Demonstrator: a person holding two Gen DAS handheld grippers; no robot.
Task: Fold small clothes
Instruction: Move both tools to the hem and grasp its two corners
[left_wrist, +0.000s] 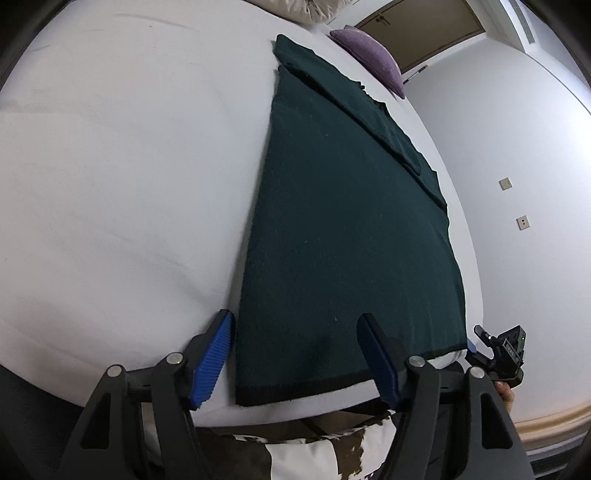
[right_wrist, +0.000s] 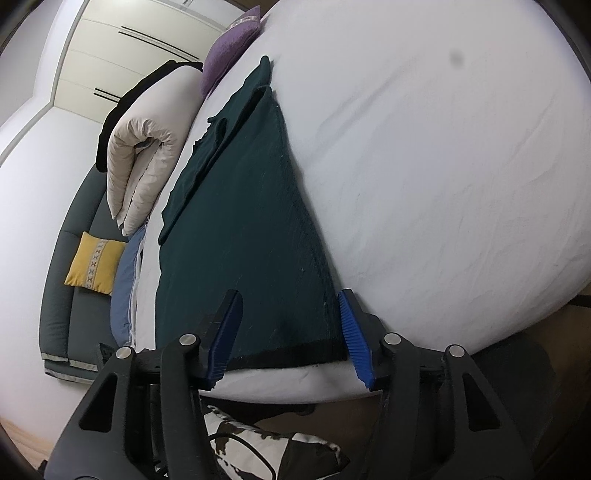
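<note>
The left gripper (left_wrist: 295, 354) and right gripper (right_wrist: 291, 332) are each straddling a hem corner of the dark green sweater (left_wrist: 343, 229), jaws spread, not pinching. The sweater is lying flat on the white bed (left_wrist: 129, 166). Only the right view is showing a rolled duvet (right_wrist: 144, 155), yellow cushion (right_wrist: 94, 264) and wardrobe (right_wrist: 122, 48).

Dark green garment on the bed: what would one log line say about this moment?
garment: flat on white bed, sleeves folded in | left gripper: open over hem's left corner | right gripper: open over right corner
</note>
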